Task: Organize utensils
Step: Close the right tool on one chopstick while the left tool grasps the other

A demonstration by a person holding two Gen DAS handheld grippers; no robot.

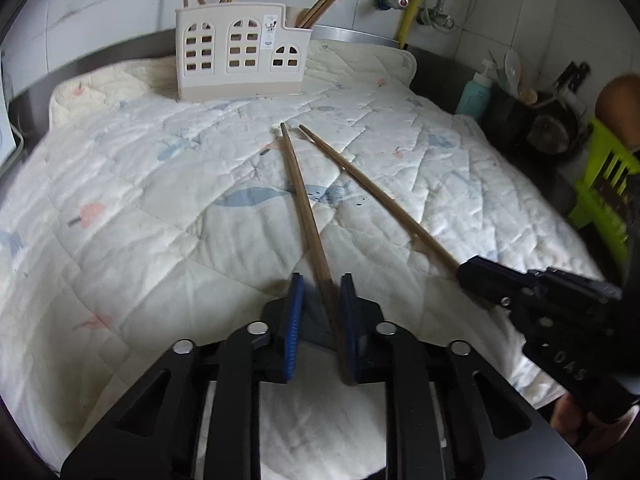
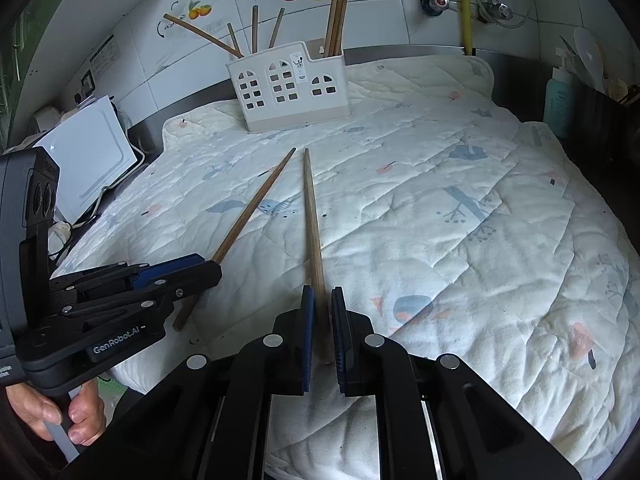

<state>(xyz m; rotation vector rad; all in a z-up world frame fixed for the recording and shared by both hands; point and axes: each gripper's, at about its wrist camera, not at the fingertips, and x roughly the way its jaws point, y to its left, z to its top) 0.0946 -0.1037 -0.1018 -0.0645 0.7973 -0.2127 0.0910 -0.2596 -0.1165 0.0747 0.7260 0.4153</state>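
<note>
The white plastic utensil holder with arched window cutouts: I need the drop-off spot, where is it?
The white plastic utensil holder stands upright at the quilted cloth's far edge against the tiled wall, beyond both chopstick tips.

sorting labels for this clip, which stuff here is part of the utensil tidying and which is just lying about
Part of the job:
- chopstick between the left gripper fingers
- chopstick at the right gripper
- white utensil holder, chopsticks already standing in it

Just lying about:
- quilted cloth
- teal bottle
- white appliance
- green rack
- yellow hose
</note>
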